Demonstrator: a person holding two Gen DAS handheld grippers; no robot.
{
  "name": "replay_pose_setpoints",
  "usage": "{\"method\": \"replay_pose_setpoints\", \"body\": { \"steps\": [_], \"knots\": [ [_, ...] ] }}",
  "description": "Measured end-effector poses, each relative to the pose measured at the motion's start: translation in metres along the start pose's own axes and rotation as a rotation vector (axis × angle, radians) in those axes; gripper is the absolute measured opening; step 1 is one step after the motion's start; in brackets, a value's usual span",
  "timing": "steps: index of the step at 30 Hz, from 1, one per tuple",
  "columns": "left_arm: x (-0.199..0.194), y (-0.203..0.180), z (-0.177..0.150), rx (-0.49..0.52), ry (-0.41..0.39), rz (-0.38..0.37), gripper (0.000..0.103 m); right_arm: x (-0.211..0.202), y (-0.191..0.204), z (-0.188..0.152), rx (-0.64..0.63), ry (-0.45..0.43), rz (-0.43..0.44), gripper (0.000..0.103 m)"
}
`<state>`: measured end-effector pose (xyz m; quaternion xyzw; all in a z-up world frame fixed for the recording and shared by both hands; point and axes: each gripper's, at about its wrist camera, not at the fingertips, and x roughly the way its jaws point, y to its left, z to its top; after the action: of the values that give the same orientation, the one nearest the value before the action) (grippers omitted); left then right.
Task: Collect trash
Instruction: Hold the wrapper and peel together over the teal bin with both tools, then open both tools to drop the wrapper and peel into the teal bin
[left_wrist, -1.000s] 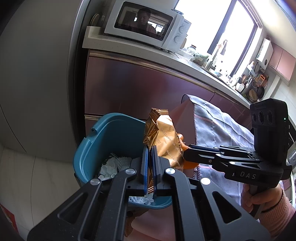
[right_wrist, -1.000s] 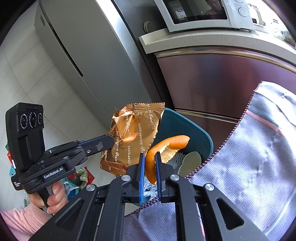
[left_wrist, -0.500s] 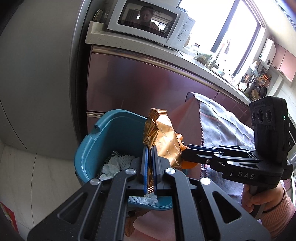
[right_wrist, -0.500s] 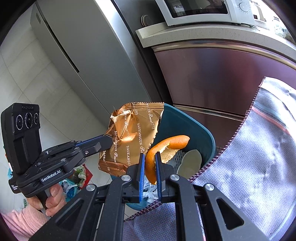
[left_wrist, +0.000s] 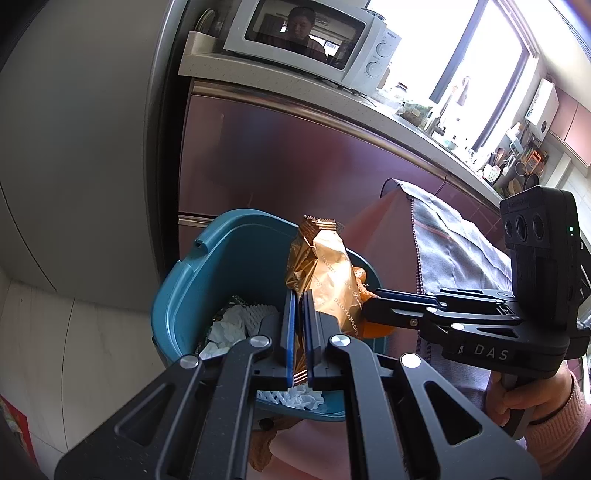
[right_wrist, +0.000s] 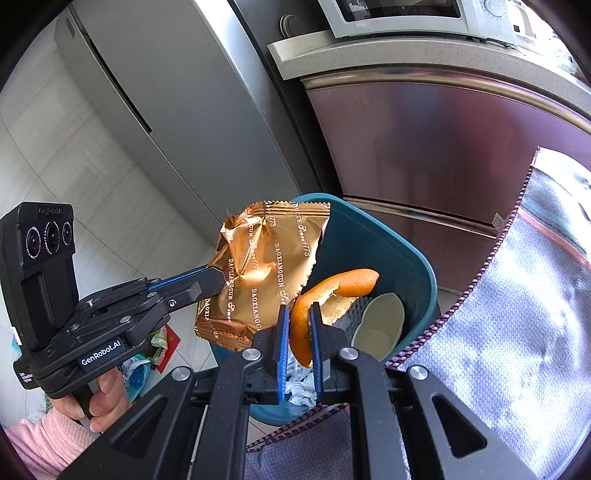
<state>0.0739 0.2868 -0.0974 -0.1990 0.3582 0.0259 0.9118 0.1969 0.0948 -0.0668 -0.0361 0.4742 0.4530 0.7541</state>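
A blue trash bin (left_wrist: 207, 280) stands on the floor beside the table; it also shows in the right wrist view (right_wrist: 388, 243). It holds white crumpled paper (left_wrist: 232, 325) and a pale shell-like piece (right_wrist: 380, 325). My left gripper (left_wrist: 300, 295) is shut on a gold snack wrapper (left_wrist: 332, 273) and holds it over the bin; the wrapper shows wide in the right wrist view (right_wrist: 266, 273). My right gripper (right_wrist: 297, 306) is shut on an orange peel (right_wrist: 332, 288), also above the bin. The right gripper (left_wrist: 373, 299) reaches in from the right, just behind the wrapper.
A grey tablecloth (right_wrist: 517, 325) with a purple hem hangs at the right, close to the bin. Maroon cabinets (left_wrist: 295, 155) and a grey fridge (right_wrist: 177, 96) stand behind. A white microwave (left_wrist: 314, 37) sits on the counter. Bags (right_wrist: 147, 354) lie on the tiled floor.
Both grippers have moved forward and a little further over the bin, each still holding its piece. The bin looks nearer and fuller in view.
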Motion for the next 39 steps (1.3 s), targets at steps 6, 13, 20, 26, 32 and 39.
{"method": "replay_pose_setpoints", "body": {
  "steps": [6,13,20,26,32,39],
  "knots": [
    [0.005,0.002,-0.001,-0.01,0.007,0.007,0.005,0.01,0.006,0.004,-0.003,0.017,-0.012,0.01],
    [0.009,0.003,-0.002,-0.017,0.014,0.007,0.005,0.016,0.013,0.006,-0.017,0.03,-0.018,0.007],
    [0.017,0.004,-0.002,-0.021,0.026,0.016,0.005,0.018,0.015,0.007,-0.017,0.033,-0.013,0.007],
    [0.031,0.006,-0.006,-0.019,0.058,0.038,0.005,0.011,0.009,0.001,-0.005,0.021,-0.004,0.008],
    [0.056,0.011,-0.011,-0.026,0.119,0.056,0.015,0.003,0.006,-0.007,0.008,0.006,0.006,0.009],
    [0.066,0.008,-0.012,-0.018,0.127,0.082,0.031,-0.011,0.002,-0.02,0.024,-0.021,0.021,0.01]
  ]
}}
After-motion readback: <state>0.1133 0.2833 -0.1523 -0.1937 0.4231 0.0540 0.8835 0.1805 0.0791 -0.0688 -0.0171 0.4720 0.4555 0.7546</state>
